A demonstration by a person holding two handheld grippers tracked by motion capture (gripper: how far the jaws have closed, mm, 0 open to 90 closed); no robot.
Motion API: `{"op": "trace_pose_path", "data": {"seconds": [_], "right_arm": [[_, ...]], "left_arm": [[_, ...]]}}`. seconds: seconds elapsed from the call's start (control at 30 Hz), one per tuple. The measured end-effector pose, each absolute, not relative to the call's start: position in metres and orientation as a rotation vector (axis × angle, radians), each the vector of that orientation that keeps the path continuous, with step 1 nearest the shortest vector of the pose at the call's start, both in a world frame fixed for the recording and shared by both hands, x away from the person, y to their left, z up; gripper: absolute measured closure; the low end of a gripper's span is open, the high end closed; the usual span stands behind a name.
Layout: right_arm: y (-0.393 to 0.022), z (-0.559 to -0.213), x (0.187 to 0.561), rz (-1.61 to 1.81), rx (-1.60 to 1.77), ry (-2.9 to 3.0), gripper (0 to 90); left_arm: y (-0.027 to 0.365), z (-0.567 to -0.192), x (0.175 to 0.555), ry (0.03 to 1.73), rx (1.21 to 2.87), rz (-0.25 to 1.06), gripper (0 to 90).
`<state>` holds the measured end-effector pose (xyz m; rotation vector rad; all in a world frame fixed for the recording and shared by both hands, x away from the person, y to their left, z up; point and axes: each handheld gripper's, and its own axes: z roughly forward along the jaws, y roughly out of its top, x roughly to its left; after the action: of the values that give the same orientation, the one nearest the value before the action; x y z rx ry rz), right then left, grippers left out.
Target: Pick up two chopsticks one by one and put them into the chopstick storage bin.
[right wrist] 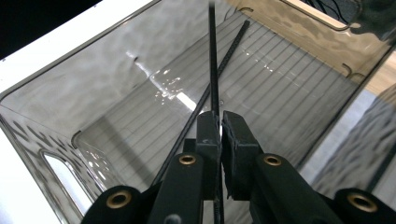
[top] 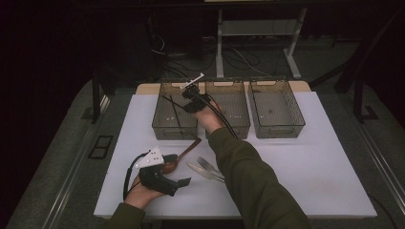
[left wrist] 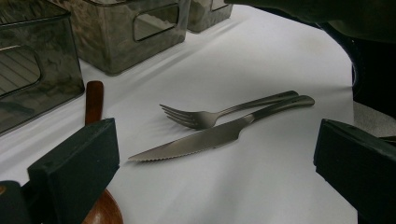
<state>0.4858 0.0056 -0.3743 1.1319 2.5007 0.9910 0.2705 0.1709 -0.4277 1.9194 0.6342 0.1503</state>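
The right tongs, seen from above at, hang over the leftmost of three smoky translucent plastic bins that stand in a row at the far side of the white desk, and their black pads are clenched on a thin black chopstick. In the right gripper view this stick runs straight up from between the pressed pads and out over the ribbed floor of the bin. A second thin black chopstick lies slanted in the same bin, its far end leaning up toward the back wall; it passes just beside the held one. In the high view the pair show as dark lines inside that bin, while the middle bin and the right bin stand beside it. The left tongs, seen from above at, rest low near the front of the desk with the jaws released and wide apart, nothing between them. Just ahead of them lie a steel fork and a serrated steel knife, side by side with handles touching. A brown wooden spoon lies beside the left tongs, its bowl close under their left jaw and its handle pointing toward the bins.
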Motion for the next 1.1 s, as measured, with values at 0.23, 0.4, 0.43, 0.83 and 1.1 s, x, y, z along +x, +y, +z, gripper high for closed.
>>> {"op": "trace_pose_path", "data": {"seconds": [0.23,0.4,0.43,0.83,1.1], "right_arm": [[0.01,-0.373,0.484,1.015,1.116,2.5,80.6],[0.005,-0.369,0.481,1.077,1.101,2.532,63.9],[0.004,-0.367,0.48,1.094,1.091,2.531,60.4],[-0.029,-0.342,0.457,1.25,0.96,2.537,36.9],[-0.056,-0.337,0.437,1.315,0.899,2.519,30.6]], "left_arm": [[0.171,-0.427,0.27,0.633,1.918,0.151,0.0],[0.172,-0.428,0.27,0.632,1.92,0.153,0.0],[0.172,-0.428,0.271,0.628,1.921,0.156,0.0],[0.172,-0.428,0.27,0.635,1.922,0.158,0.0],[0.173,-0.427,0.268,0.635,1.934,0.168,0.0]]}}
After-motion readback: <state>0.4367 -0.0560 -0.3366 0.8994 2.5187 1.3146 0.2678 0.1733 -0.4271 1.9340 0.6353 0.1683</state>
